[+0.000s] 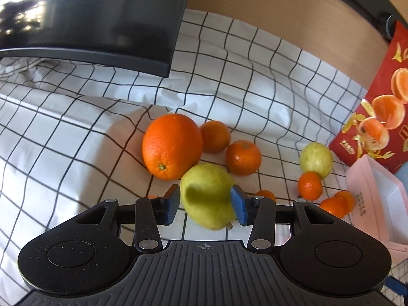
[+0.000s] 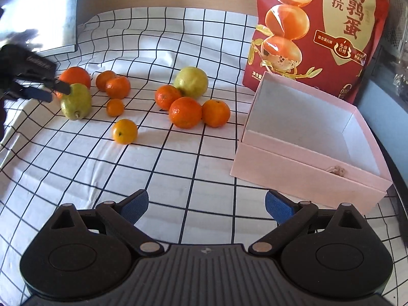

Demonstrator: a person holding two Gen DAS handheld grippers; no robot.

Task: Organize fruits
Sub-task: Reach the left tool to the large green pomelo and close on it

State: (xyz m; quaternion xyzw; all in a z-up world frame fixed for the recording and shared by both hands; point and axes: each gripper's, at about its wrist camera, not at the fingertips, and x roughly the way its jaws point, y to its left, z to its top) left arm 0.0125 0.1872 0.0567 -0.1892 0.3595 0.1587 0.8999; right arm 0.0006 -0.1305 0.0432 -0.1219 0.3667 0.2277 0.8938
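Note:
My left gripper (image 1: 205, 207) has its blue pads on both sides of a green pear (image 1: 207, 195), which rests on the checked cloth; it also shows in the right wrist view (image 2: 76, 101) with the left gripper (image 2: 57, 92) at it. A large orange (image 1: 172, 146) lies just behind the pear. Several mandarins (image 2: 185, 112) and a second green pear (image 2: 191, 82) lie mid-cloth. My right gripper (image 2: 206, 205) is open and empty above bare cloth, left of an open pink box (image 2: 306, 153).
A red snack bag (image 2: 318, 30) stands behind the pink box. A dark monitor (image 1: 102, 20) overhangs the cloth's far left. A wooden wall (image 1: 280, 7) borders the back. A small kumquat-like fruit (image 2: 125, 131) lies nearest my right gripper.

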